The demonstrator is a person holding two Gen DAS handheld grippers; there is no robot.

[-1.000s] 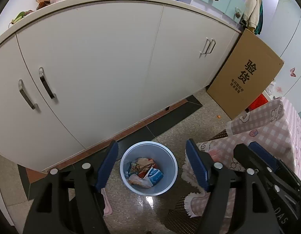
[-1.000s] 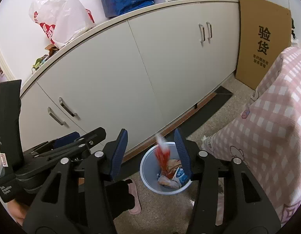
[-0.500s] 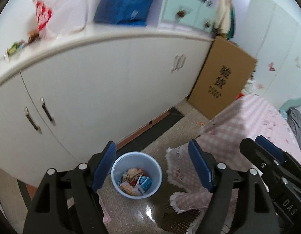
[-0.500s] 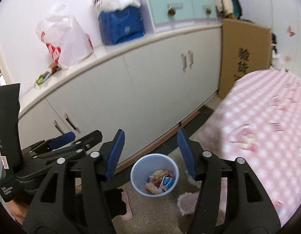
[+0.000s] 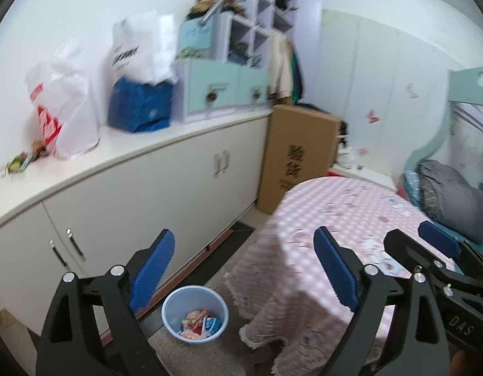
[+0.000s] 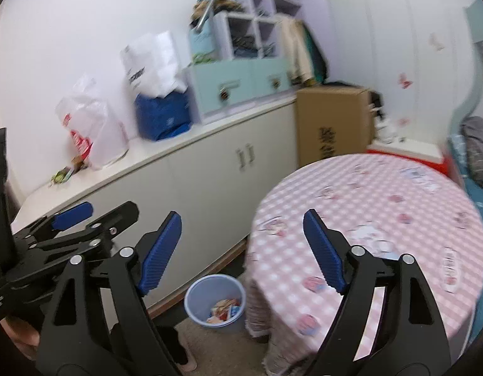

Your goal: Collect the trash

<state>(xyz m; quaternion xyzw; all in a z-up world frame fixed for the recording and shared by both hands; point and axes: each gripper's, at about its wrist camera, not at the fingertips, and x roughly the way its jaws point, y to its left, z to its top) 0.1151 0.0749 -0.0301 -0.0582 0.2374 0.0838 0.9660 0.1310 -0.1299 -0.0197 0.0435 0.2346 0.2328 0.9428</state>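
While the trash (image 5: pixel 200 324) lies heaped in the pale blue bin (image 5: pixel 194 312) on the floor, both grippers hang above it with nothing between their pads. From the left gripper (image 5: pixel 244 269) the bin sits below and slightly toward its left finger; from the right gripper (image 6: pixel 242 250) it sits below, nearer the left finger too. Both sets of jaws have just been opening and now stand wide and empty. Beyond the right fingers spreads the round table (image 6: pixel 382 216) in pink check cloth, where small flat scraps seem to lie, blurred. That table, I judge, is the next reach, nearer the right hand. White cabinets (image 5: pixel 179 194) run behind the bin.
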